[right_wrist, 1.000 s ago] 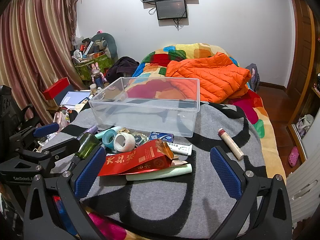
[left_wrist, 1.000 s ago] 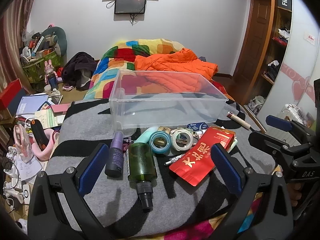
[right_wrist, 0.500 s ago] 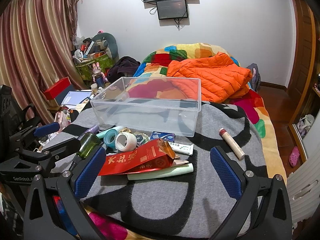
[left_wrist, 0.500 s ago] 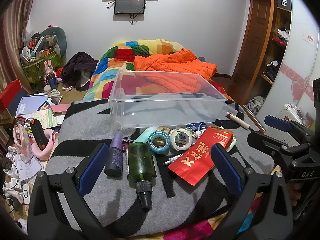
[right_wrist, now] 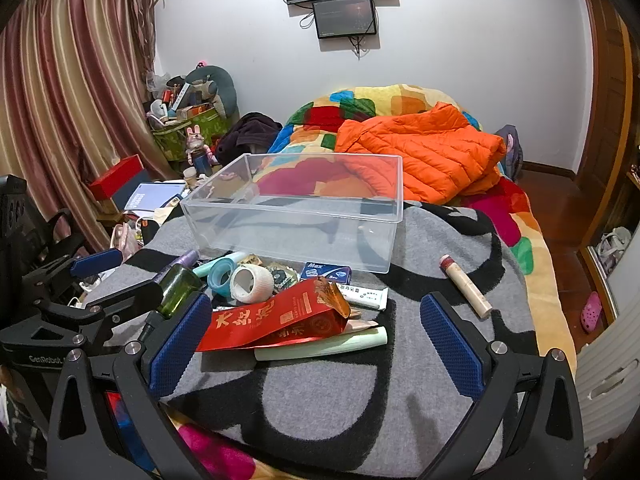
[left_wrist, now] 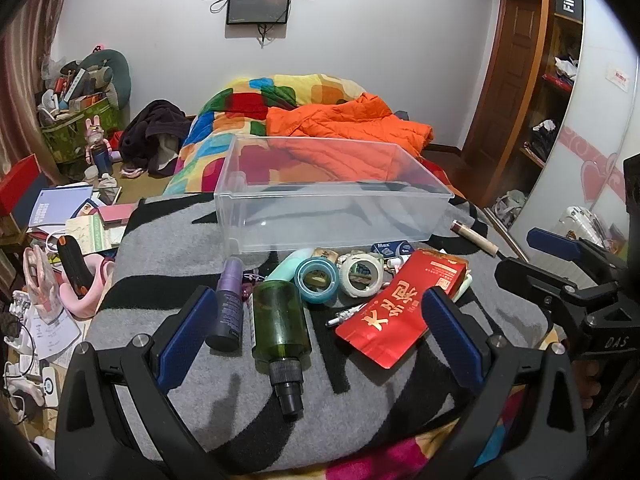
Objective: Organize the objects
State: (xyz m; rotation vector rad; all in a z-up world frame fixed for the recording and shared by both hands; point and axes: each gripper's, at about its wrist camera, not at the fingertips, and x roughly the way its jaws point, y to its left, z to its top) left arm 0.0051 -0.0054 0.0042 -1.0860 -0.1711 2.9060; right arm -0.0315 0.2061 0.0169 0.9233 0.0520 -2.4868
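while both gape | left tool [left_wrist: 318, 336] over green bottle [left_wrist: 280, 326] (untouched) | right tool [right_wrist: 316, 340] idle

orange jacket [right_wrist: 424, 156], wall screen [right_wrist: 345, 17], curtain [right_wrist: 68, 100]

Bare grey blanket [right_wrist: 320, 396] lies open before the heap of bottles, tape rolls and red packet [right_wrist: 276, 320], which crowds the near wall of the clear bin [right_wrist: 292, 236], open-topped.
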